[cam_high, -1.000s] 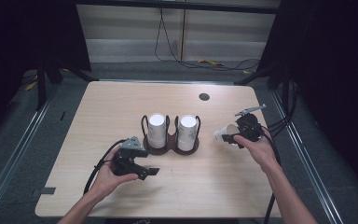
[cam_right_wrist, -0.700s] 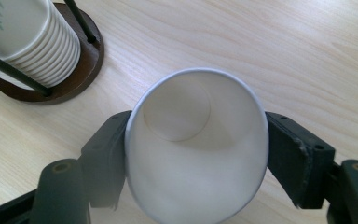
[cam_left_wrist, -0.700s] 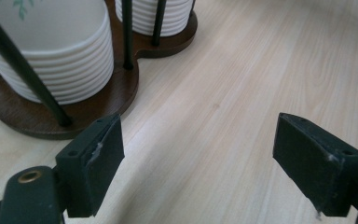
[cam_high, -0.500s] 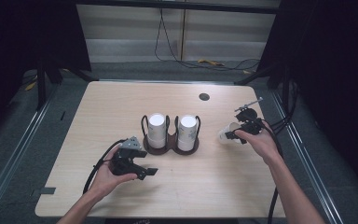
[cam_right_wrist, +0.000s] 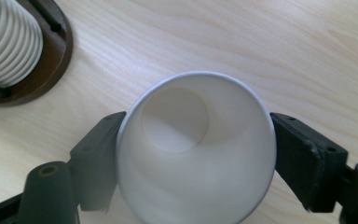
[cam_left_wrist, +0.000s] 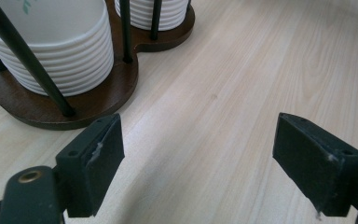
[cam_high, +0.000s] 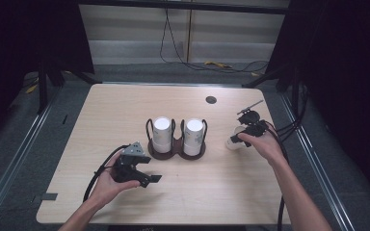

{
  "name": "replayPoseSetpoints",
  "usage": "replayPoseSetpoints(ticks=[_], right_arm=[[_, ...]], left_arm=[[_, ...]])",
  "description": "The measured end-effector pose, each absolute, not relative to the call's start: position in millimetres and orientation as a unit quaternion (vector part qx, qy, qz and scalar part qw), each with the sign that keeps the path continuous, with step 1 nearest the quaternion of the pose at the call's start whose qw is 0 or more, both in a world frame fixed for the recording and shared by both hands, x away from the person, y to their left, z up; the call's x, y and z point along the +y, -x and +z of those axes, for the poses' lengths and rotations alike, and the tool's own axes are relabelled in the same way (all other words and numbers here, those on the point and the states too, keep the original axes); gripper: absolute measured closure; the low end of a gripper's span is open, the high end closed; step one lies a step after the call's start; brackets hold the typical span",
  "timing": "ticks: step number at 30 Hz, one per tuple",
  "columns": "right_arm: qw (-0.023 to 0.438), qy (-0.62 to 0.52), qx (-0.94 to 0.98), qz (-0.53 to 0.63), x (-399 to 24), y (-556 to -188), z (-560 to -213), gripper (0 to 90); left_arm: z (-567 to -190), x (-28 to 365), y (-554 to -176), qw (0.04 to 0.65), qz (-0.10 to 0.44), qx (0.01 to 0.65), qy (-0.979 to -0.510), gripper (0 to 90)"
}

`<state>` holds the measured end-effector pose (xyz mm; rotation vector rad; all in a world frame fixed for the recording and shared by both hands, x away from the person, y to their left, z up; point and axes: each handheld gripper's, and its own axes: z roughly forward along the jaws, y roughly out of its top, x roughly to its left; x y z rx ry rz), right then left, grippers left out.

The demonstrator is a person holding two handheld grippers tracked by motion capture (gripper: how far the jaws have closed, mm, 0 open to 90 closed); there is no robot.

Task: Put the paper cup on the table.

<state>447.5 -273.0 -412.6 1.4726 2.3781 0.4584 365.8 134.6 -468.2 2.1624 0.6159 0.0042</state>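
A white paper cup (cam_right_wrist: pixel 193 154) (cam_high: pixel 231 143) sits mouth-up between the jaws of my right gripper (cam_right_wrist: pixel 193 158) (cam_high: pixel 238 139), right of the cup holder. Its jaws have just been opening, and the pads (cam_right_wrist: pixel 98 154) now stand beside the cup's round, unsquashed wall, so this gripper is open. A brown wooden holder (cam_high: pixel 176 153) (cam_left_wrist: pixel 37 105) with black wire posts carries two stacks of ribbed white cups (cam_high: pixel 162 132) (cam_high: pixel 193 134) at the table's middle. My left gripper (cam_left_wrist: pixel 198 158) (cam_high: pixel 149 178) rests open and empty in front of the holder, at its left.
The light wooden table (cam_high: pixel 212 192) has a round cable hole (cam_high: pixel 211 99) at the back right. Black cables (cam_high: pixel 284 130) trail off the right edge, and one loops from the left gripper (cam_high: pixel 99 175). Dark floor and rails surround the table.
The right hand has shifted slightly to the right with the cup, which now stands lower by the table. The left hand has kept still.
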Motion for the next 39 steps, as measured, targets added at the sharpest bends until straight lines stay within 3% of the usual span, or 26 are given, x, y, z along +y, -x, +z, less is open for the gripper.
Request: replayPoseSetpoints(ticks=[14,24,39], right_arm=[[0.144,-0.519,0.82,0.192,-269.0,-456.3,-429.2,14.9],[0.144,-0.525,0.809,0.223,-275.0,-449.7,-430.9,15.5],[0.172,-0.545,0.778,0.263,-285.1,-411.4,-438.2,17.6]], left_arm=[[-467.3,135.7,-366.5,0.434,-0.004,0.251,-0.865,16.3],[-463.7,137.7,-368.9,0.448,-0.007,0.269,-0.852,16.4],[-465.8,150.7,-366.0,0.432,0.009,0.297,-0.852,16.8]])
